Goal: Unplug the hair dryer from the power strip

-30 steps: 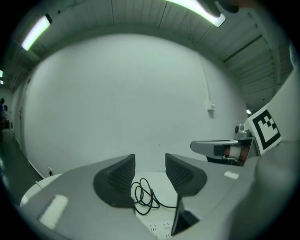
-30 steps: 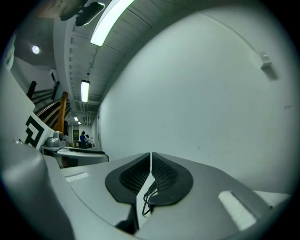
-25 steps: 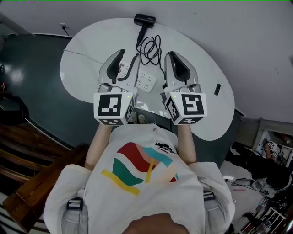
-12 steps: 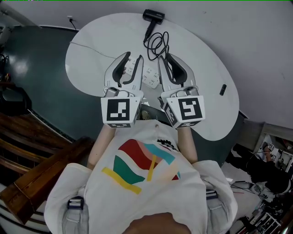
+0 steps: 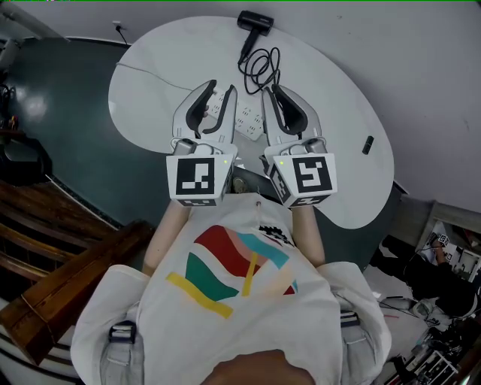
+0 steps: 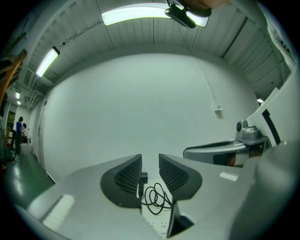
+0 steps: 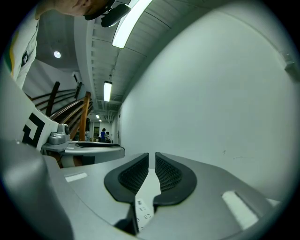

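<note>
White oval table (image 5: 150,83) fills the upper head view. The person stands at its near edge w/ both grippers held out level over it. Left gripper (image 5: 221,90) and right gripper (image 5: 272,92) sit side by side over the power strip (image 5: 248,125), which lies flat near table centre, partly covered by both. Left gripper's jaws have just been closing and stand at a moderate gap w/ nothing btwn the pads, only far-off table showing thru. Right gripper's jaws have also just been closing, down to a narrow slit, likewise empty.

Hair dryer (image 5: 255,21) lies at the far edge, well apart from the strip. Its black cord (image 5: 263,68) comes back in loose loops toward the strip.

Handling, as I judge it:
- **Strip:** light hard plastic. It'll prob. slide or lift w/ the plug unless pinned, so one gripper should press the body down.
- **Plug:** small, stiff, prob. seated tight. Take it by its hard body and pull straight out.
- **Cord:** soft and slippery, and would strain at the joint, so don't pull by it.
- **Dryer:** needn't be touched.

Hard to make out:
- The plug itself isn't visible. The cord end goes behind the right gripper in head view, and left gripper view shows only loops and a bit of strip.
- Which socket is used: can't tell.
- The strip's near end is covered by the grippers.
- Small dark item (image 5: 367,145) near the table's right edge is too small to identify.
</note>
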`<action>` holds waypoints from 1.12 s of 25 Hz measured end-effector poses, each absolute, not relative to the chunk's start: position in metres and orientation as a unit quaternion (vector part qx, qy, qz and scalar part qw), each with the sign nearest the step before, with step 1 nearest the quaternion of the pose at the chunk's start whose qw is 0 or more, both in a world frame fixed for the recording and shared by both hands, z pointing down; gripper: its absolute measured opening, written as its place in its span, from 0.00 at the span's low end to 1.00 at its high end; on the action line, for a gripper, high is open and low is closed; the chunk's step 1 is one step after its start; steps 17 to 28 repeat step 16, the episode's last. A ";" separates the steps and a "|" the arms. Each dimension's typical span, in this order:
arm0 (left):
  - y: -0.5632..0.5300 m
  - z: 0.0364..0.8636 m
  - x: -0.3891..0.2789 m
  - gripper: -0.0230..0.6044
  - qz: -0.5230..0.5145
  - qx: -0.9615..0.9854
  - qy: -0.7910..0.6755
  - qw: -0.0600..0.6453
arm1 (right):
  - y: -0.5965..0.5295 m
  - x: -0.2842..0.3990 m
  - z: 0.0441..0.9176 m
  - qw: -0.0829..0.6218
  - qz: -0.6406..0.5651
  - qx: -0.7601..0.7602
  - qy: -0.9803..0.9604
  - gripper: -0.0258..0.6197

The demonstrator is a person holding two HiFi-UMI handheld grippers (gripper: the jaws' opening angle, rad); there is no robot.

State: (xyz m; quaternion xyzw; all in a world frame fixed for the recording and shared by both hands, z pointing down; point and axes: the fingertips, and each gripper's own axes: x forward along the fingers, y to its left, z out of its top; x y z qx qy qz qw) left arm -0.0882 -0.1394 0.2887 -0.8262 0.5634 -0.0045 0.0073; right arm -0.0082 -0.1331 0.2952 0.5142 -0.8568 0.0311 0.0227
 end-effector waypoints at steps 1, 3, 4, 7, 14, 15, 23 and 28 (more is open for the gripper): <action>-0.138 0.289 -0.088 0.22 -0.004 -0.826 0.563 0.007 | -0.133 -0.008 0.295 0.023 0.032 0.514 -0.857 0.11; -0.137 0.289 -0.088 0.22 -0.005 -0.827 0.562 0.006 | -0.132 -0.008 0.296 0.026 0.034 0.513 -0.857 0.12; -0.137 0.289 -0.087 0.22 -0.005 -0.828 0.561 0.006 | -0.132 -0.008 0.297 0.027 0.036 0.512 -0.858 0.12; -0.136 0.289 -0.085 0.22 -0.007 -0.829 0.559 0.006 | -0.131 -0.008 0.297 0.029 0.036 0.512 -0.858 0.12; -0.136 0.292 -0.086 0.21 -0.011 -0.828 0.561 0.003 | -0.130 -0.005 0.297 0.029 0.033 0.516 -0.855 0.12; -0.136 0.292 -0.086 0.21 -0.011 -0.828 0.561 0.003 | -0.130 -0.004 0.298 0.029 0.034 0.516 -0.855 0.12; -0.136 0.293 -0.086 0.21 -0.010 -0.827 0.561 0.003 | -0.130 -0.003 0.299 0.029 0.034 0.517 -0.855 0.12; -0.136 0.293 -0.086 0.21 -0.010 -0.827 0.561 0.003 | -0.130 -0.003 0.299 0.029 0.034 0.517 -0.855 0.12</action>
